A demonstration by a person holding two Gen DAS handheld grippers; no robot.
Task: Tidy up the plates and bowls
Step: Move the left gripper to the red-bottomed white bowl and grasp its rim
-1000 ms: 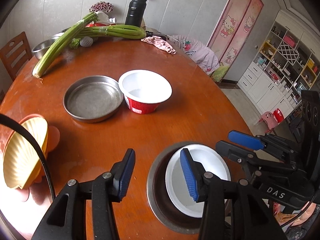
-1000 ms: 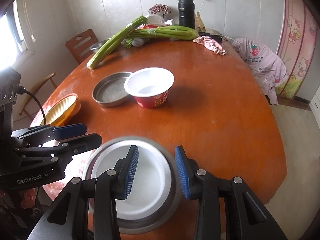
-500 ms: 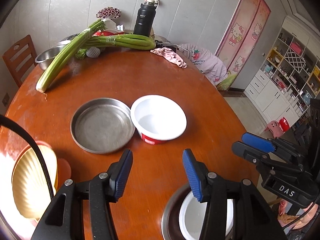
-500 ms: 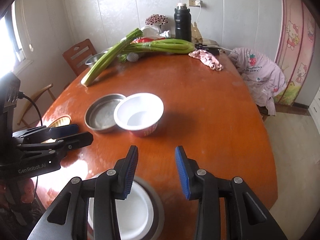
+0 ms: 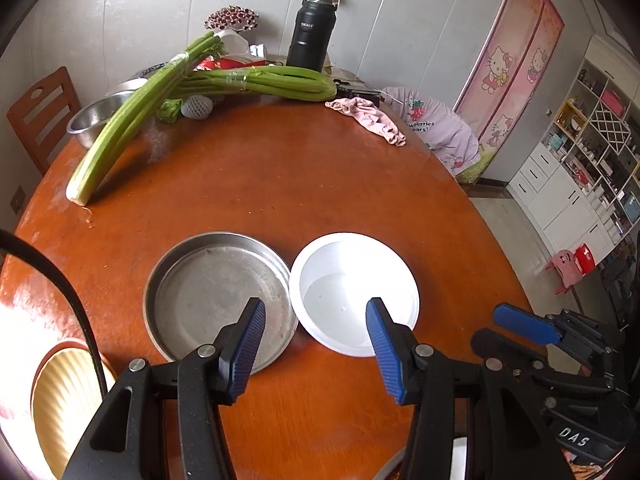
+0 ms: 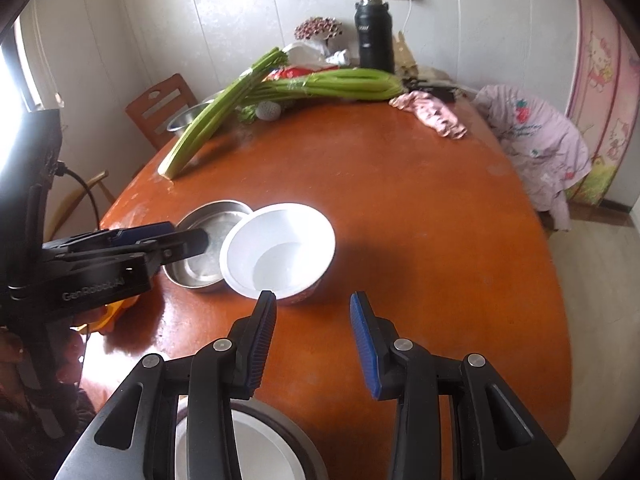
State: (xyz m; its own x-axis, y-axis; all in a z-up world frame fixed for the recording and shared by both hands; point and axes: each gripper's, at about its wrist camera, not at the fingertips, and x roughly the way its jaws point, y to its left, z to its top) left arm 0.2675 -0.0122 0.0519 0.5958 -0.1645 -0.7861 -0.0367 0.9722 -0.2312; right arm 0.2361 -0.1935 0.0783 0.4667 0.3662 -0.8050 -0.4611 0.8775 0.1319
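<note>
- Yellow ribbed dish [image 5: 60,404] sits at the far left edge of my round orange-brown table [image 5: 280,184], partly behind a black cable.
- My left tongs [image 5: 316,344] hang with nothing between the blue pads; their jaws have just been opening and now stand moderately apart, above the spot where pan and bowl meet.
- Next comes the shallow steel pan [image 5: 212,292], flat on the table, its rim touching the white bowl [image 5: 354,292] just beside it on the right.
- That bowl stands upright.
- My right tongs [image 6: 314,340] hover near the bowl's near rim, jaws narrowly parted, gripping nothing.
- Below them, at the near table edge, a white plate [image 6: 256,448] lies inside a larger steel pan [image 6: 304,452].
- Celery bunches [image 5: 160,96] and a black flask [image 5: 310,36] lie at the far side.
</note>
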